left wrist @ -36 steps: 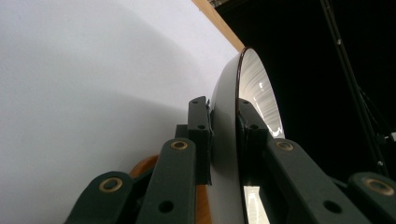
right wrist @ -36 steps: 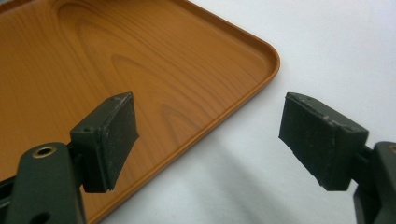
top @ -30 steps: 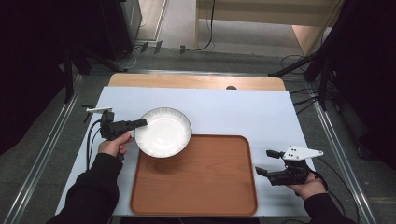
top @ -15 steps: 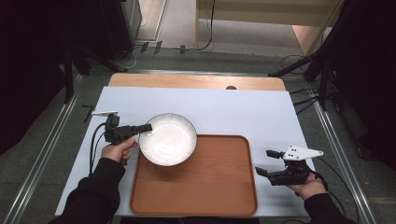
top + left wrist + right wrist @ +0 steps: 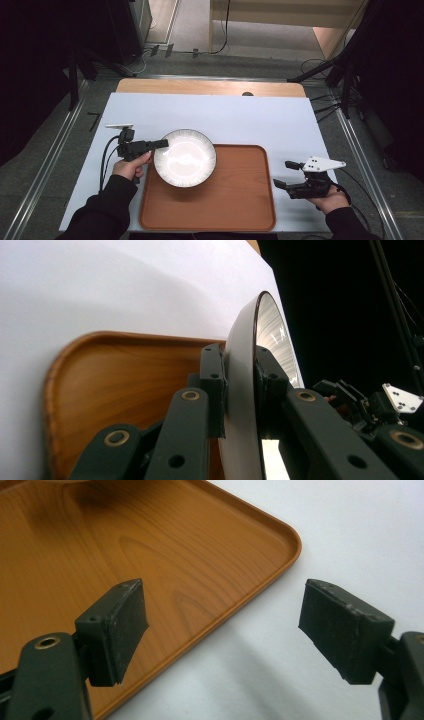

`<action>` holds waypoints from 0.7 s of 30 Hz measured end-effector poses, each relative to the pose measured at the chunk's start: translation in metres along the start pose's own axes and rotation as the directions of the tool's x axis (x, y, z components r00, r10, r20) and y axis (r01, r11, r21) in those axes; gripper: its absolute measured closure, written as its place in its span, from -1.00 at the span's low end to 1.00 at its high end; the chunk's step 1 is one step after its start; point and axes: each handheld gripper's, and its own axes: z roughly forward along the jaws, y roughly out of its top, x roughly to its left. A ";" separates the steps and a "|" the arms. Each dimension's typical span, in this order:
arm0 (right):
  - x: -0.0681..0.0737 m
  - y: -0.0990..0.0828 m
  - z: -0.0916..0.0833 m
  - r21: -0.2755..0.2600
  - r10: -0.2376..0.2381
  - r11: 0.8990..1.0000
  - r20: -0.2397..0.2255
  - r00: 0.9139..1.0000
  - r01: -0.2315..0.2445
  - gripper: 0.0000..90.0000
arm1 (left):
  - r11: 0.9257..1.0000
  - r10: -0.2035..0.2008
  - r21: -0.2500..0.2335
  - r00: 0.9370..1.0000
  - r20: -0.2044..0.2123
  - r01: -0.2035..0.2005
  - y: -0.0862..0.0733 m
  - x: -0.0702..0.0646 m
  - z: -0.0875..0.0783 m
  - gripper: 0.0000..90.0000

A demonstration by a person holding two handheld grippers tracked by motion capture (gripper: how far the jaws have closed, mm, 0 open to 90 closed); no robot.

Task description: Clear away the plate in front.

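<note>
The left gripper [image 5: 162, 144] pinches the near-left rim of the white bowl [image 5: 185, 158], which overlaps the far-left corner of the wooden tray [image 5: 235, 200]. The right gripper [image 5: 284, 175] sits just beside the tray's right edge, jaws spread around nothing. Count: one bowl, one tray, two grippers, all on a white table [image 5: 240, 117] in a dark room with floor cables.

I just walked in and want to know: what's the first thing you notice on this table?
The shiny white bowl stands out first, pinched by its rim in the left gripper over the near-left corner of the brown wooden tray. At the tray's right edge, the right gripper waits with its jaws wide open and nothing between them.
</note>
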 end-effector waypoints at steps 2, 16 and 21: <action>0.000 0.000 0.000 0.001 0.000 1.000 -0.001 1.000 0.000 -0.56 | 1.000 0.001 0.010 1.000 0.002 -0.001 -0.001 -0.001 0.003 0.76; 0.000 0.000 0.000 0.003 -0.004 1.000 -0.002 1.000 0.004 -0.56 | 0.998 0.036 0.055 0.999 0.011 -0.037 -0.011 -0.011 0.020 0.75; 0.001 0.000 0.000 -0.001 -0.004 1.000 -0.003 1.000 0.004 -0.56 | 0.997 0.038 0.067 0.999 0.014 -0.039 -0.014 -0.013 0.026 0.74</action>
